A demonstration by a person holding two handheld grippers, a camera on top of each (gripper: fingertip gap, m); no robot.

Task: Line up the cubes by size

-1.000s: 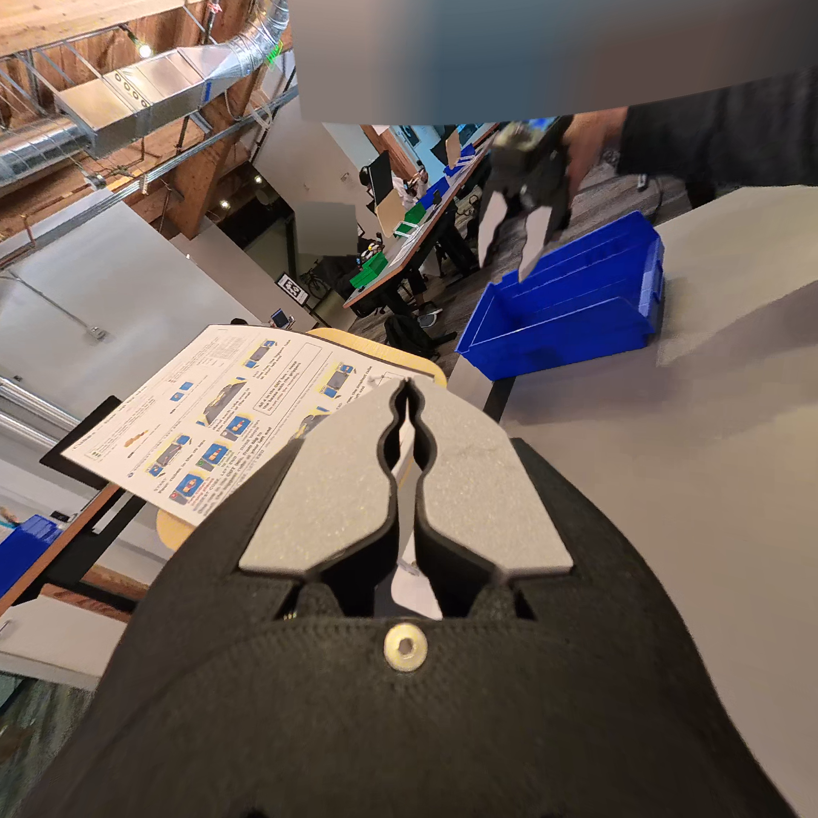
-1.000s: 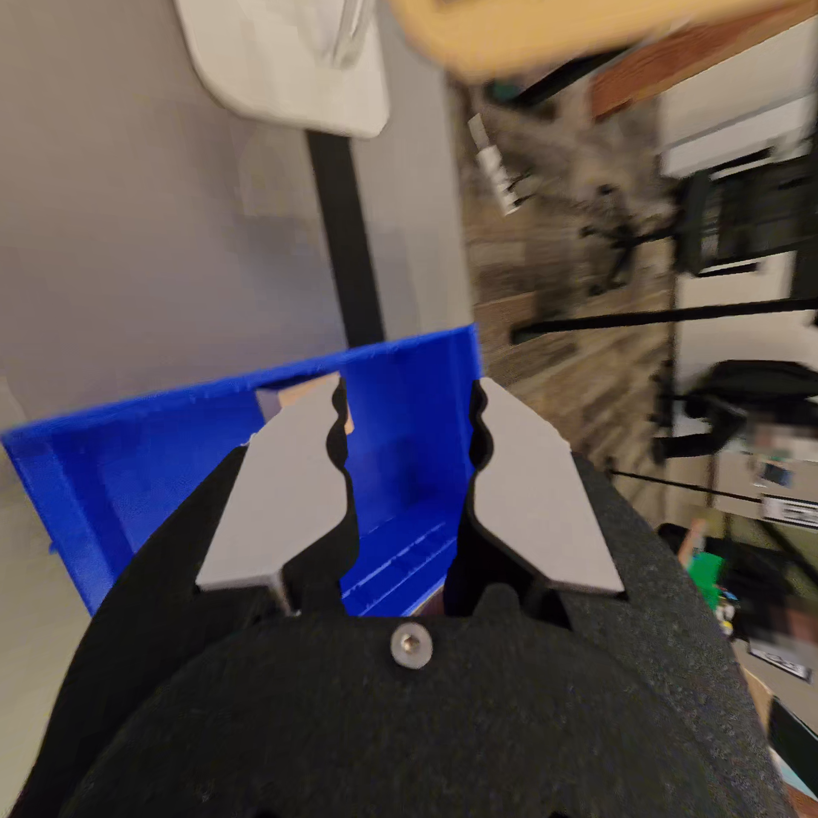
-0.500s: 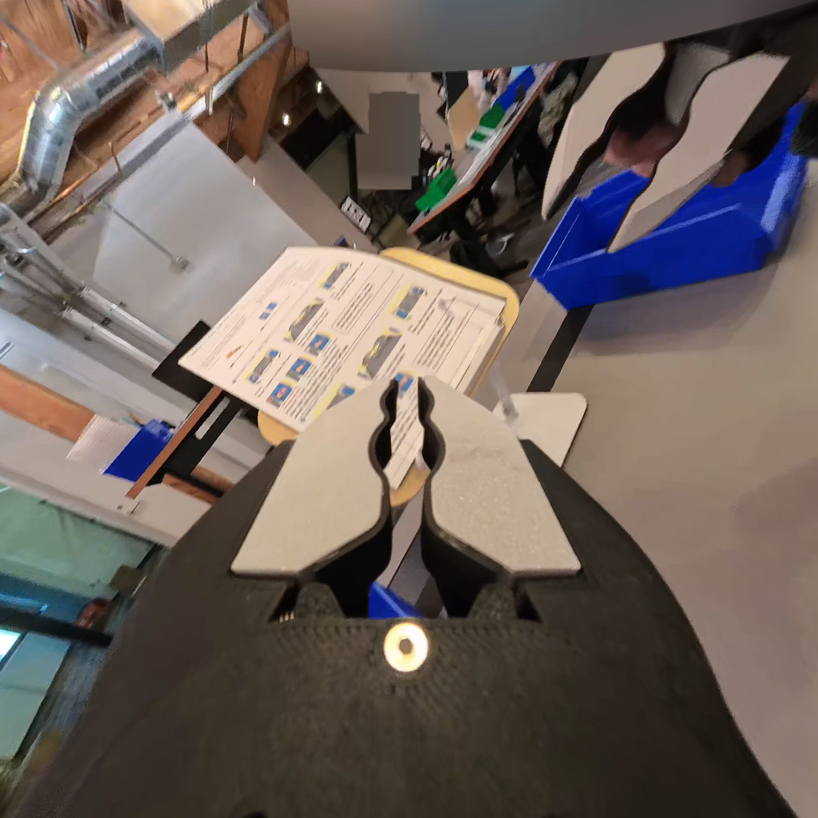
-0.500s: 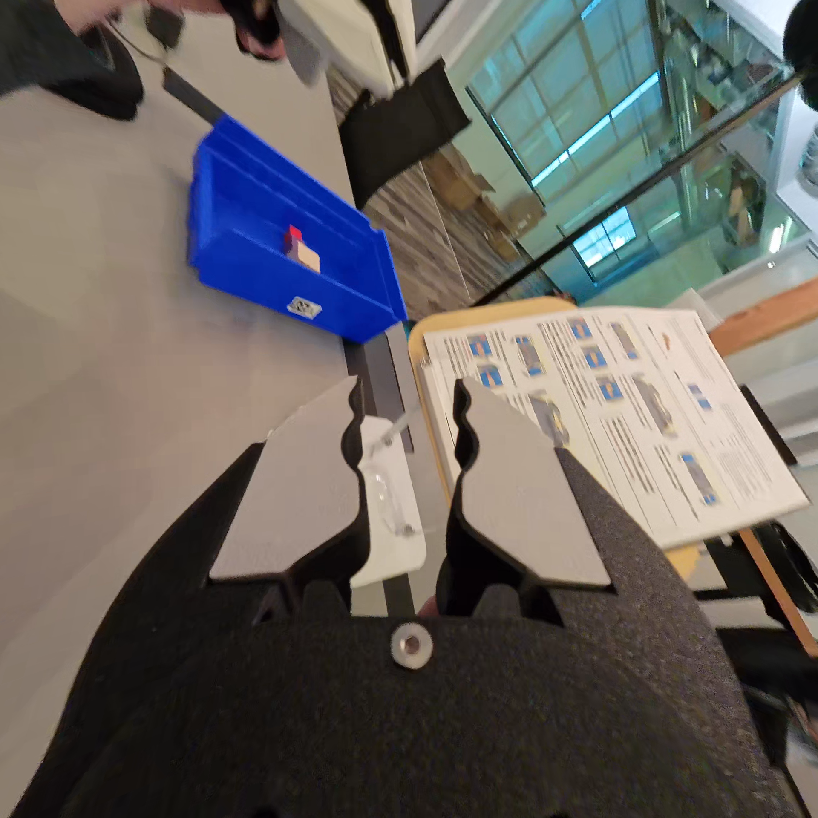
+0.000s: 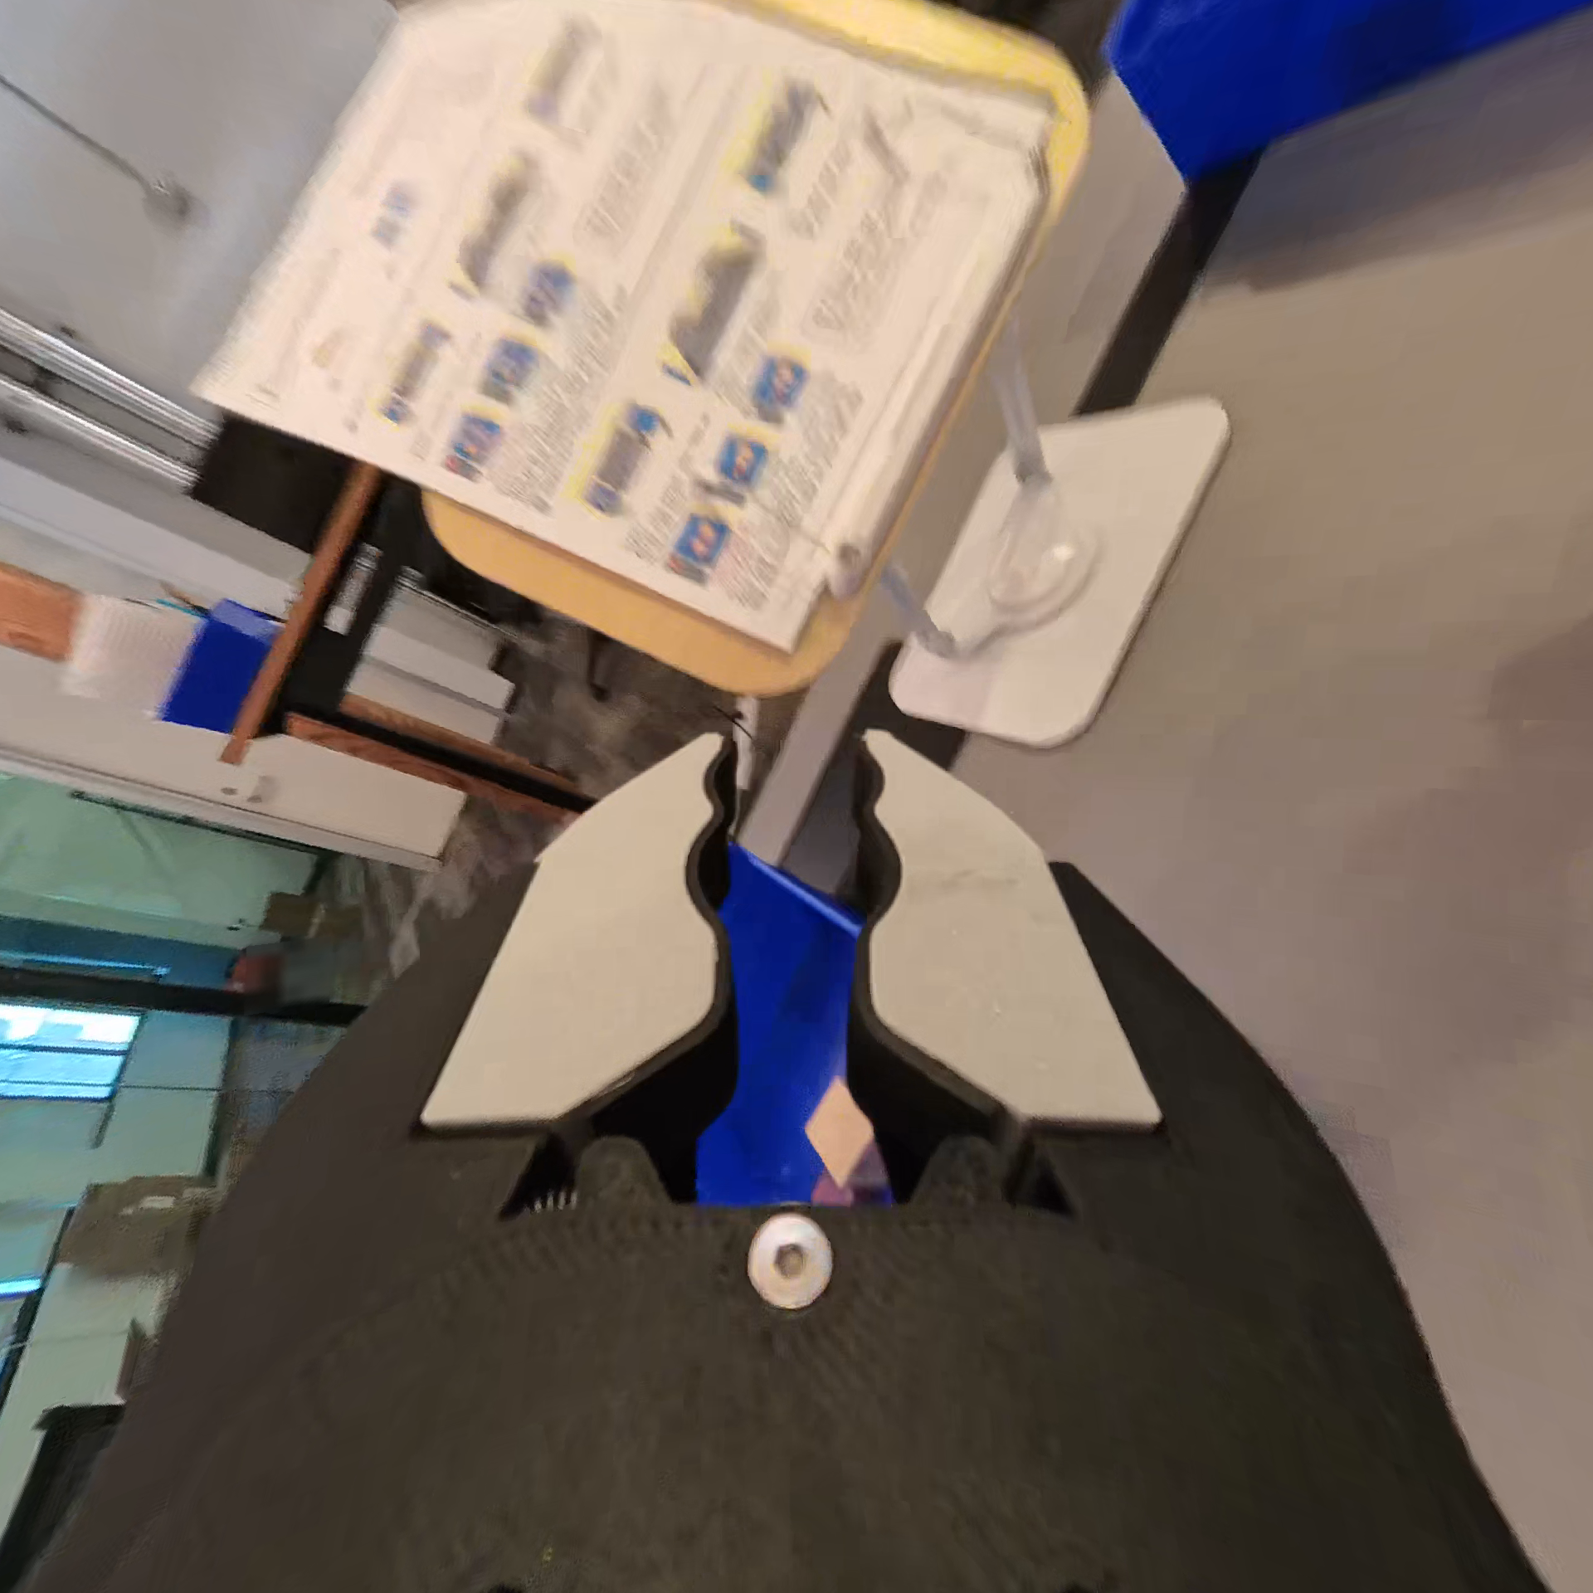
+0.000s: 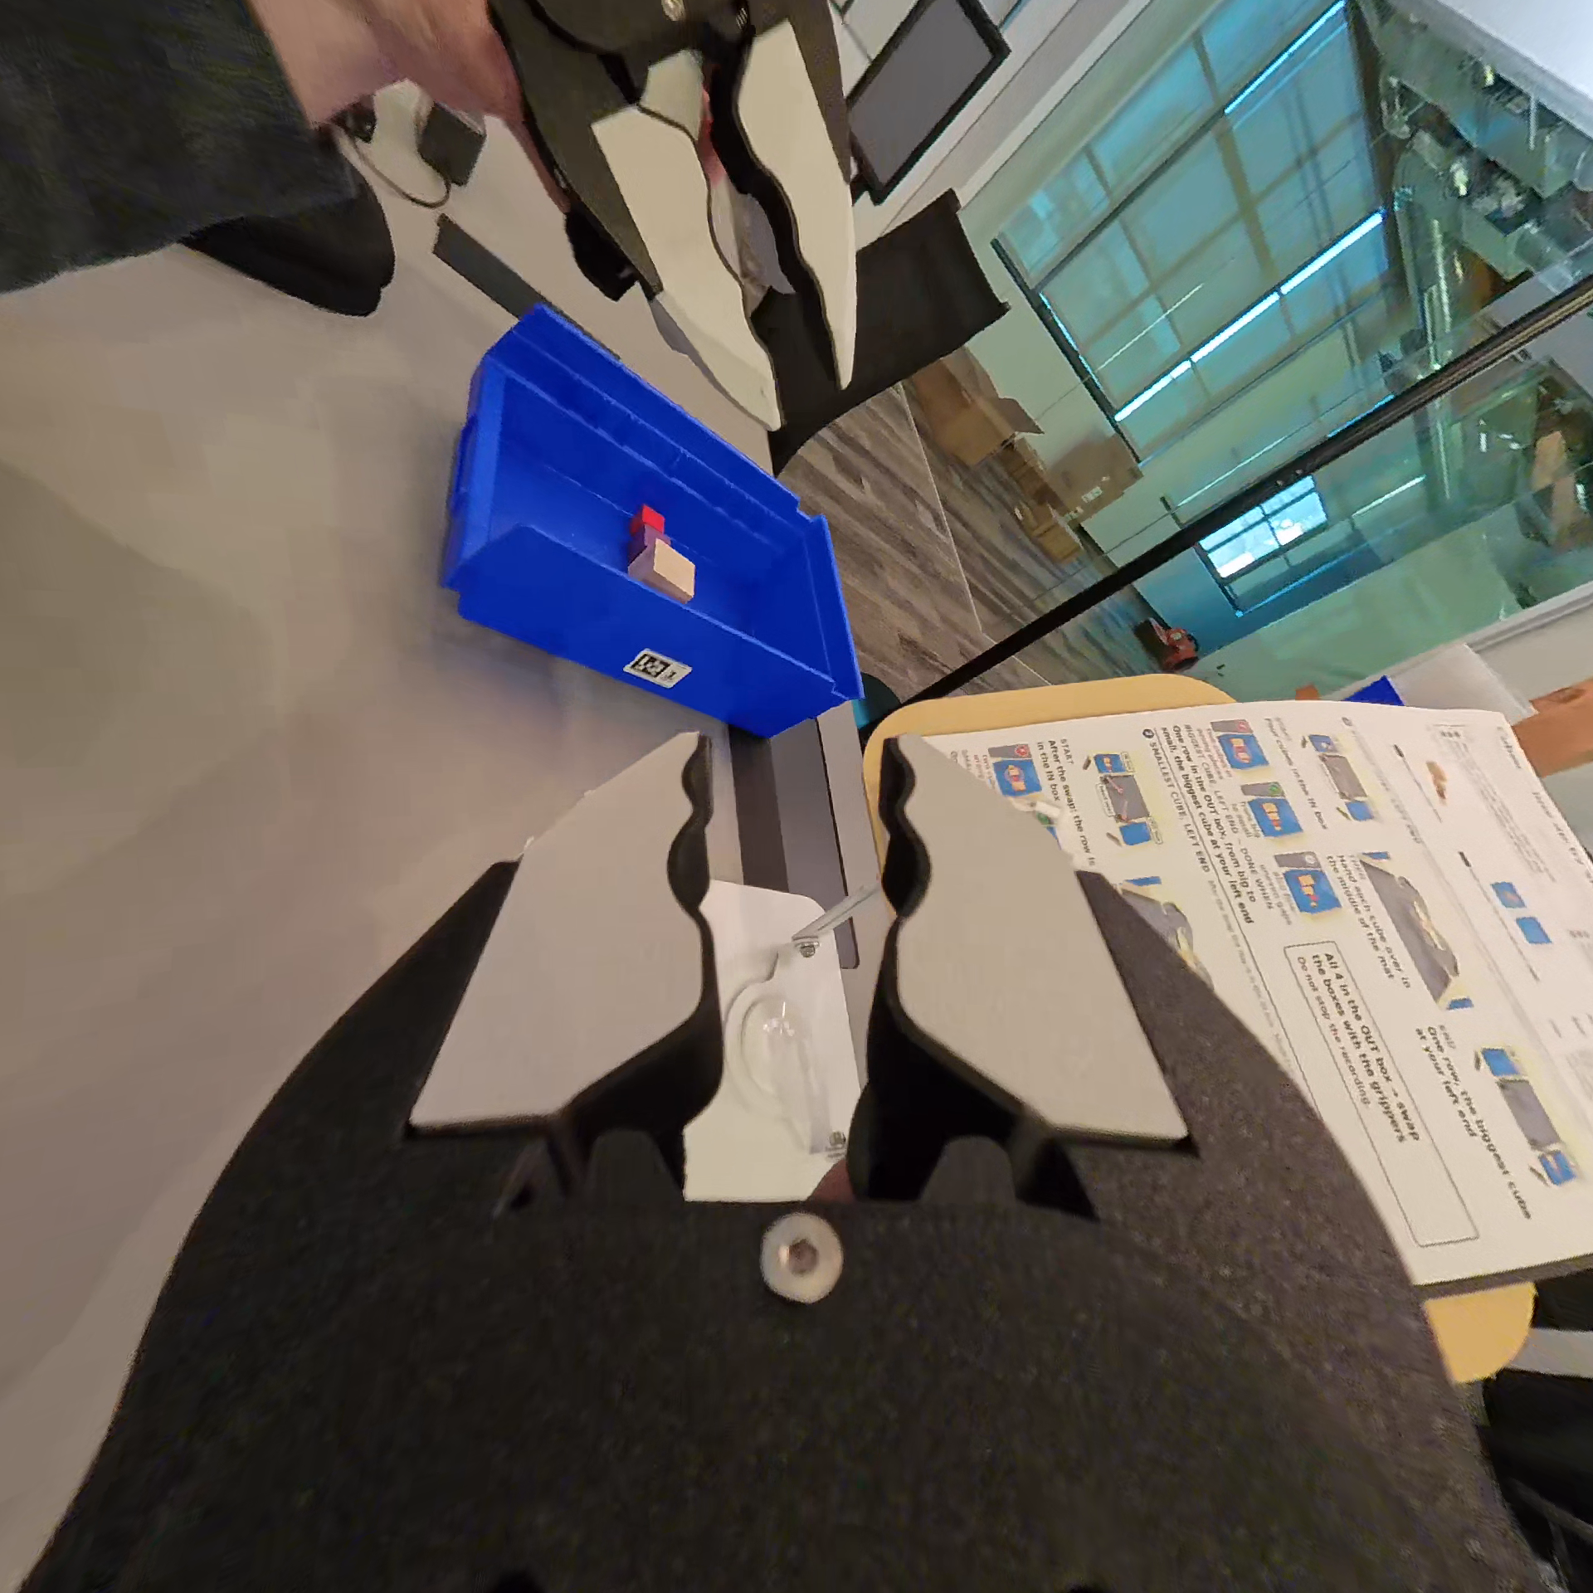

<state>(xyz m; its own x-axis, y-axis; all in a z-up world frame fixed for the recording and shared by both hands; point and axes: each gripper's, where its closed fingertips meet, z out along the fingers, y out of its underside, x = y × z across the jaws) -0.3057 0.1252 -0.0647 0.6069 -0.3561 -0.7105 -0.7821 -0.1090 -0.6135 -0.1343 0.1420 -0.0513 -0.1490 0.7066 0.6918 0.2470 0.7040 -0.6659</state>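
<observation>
Cubes (image 6: 659,556) lie in the blue bin (image 6: 552,603) at eleven o'clock from the right gripper (image 6: 797,767). Left gripper (image 6: 806,396) hangs at one o'clock above that bin. Both stand parted, holding nothing.

Bin (image 6: 552,603), at 10 o'clock in the right wrist view: solid blue. Cubes inside it: one red (image 6: 648,520), one purple (image 6: 642,543), one pale tan (image 6: 672,569). Table (image 6: 215,690): plain grey. Instruction sheet (image 6: 1293,905), at 3 o'clock: white with blue and yellow pictures. Board (image 6: 1034,698) beneath: light yellow-tan.
</observation>
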